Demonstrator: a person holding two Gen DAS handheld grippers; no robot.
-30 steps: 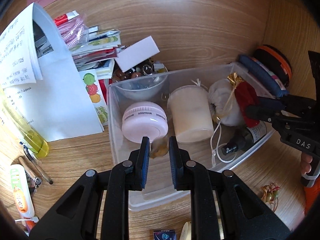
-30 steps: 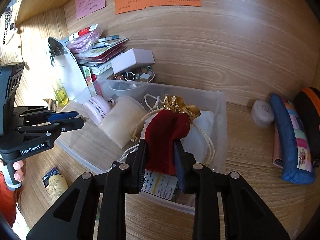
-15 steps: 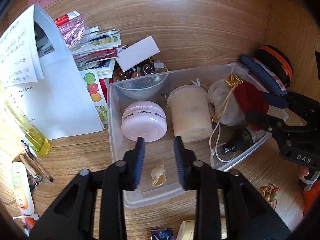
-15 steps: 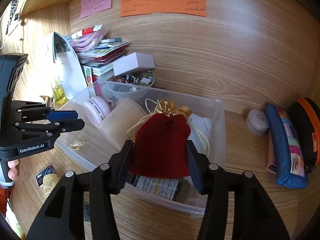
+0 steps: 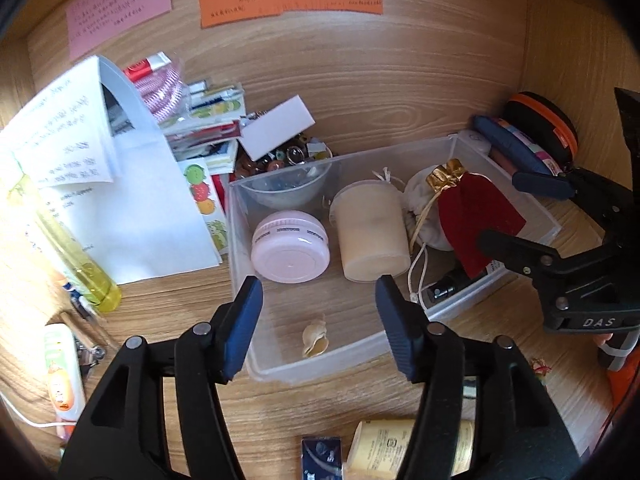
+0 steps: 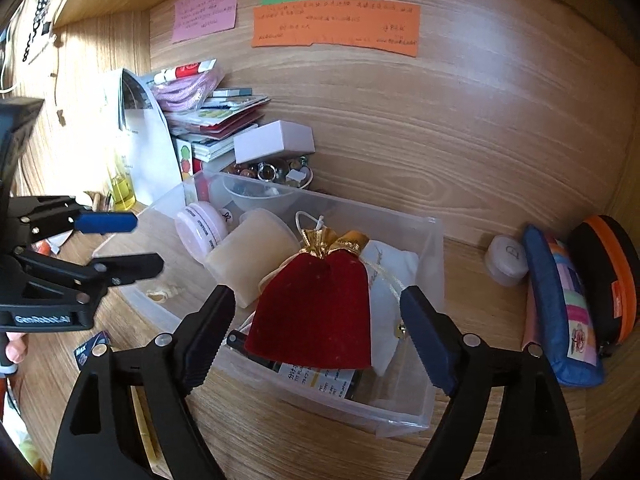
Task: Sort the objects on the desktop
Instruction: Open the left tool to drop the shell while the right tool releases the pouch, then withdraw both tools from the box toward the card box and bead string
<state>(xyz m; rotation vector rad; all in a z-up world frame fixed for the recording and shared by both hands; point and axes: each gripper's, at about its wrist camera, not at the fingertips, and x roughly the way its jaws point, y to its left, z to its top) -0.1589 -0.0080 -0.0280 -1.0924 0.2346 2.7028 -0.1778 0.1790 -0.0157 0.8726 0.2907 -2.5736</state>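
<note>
A clear plastic bin (image 5: pixel 360 350) (image 6: pixel 434 276) sits on the wooden desk. In it lie a small seashell (image 5: pixel 315 339) (image 6: pixel 160 293), a pink round case (image 5: pixel 290 252), a cream jar (image 5: pixel 372 232), a white pouch (image 5: pixel 420 208) and a red velvet pouch (image 5: pixel 472 216) (image 6: pixel 316 312) with a gold top. My left gripper (image 5: pixel 318 324) is open and empty above the bin's near edge, over the shell. My right gripper (image 6: pixel 316 332) is open and empty, its fingers either side of the red pouch, which rests on a dark bottle (image 6: pixel 316 380).
A stack of papers and booklets (image 5: pixel 120 200) and a bowl of beads (image 5: pixel 280 160) stand behind the bin on the left. A yellow bottle (image 5: pixel 76 256) and a tube (image 5: pixel 60 372) lie at left. Pencil cases (image 6: pixel 560 308) and a small white jar (image 6: pixel 506 260) lie at right.
Both grippers opened and drew back. The left let the seashell fall into the bin; the right let go of the red pouch, which now rests in the bin.
</note>
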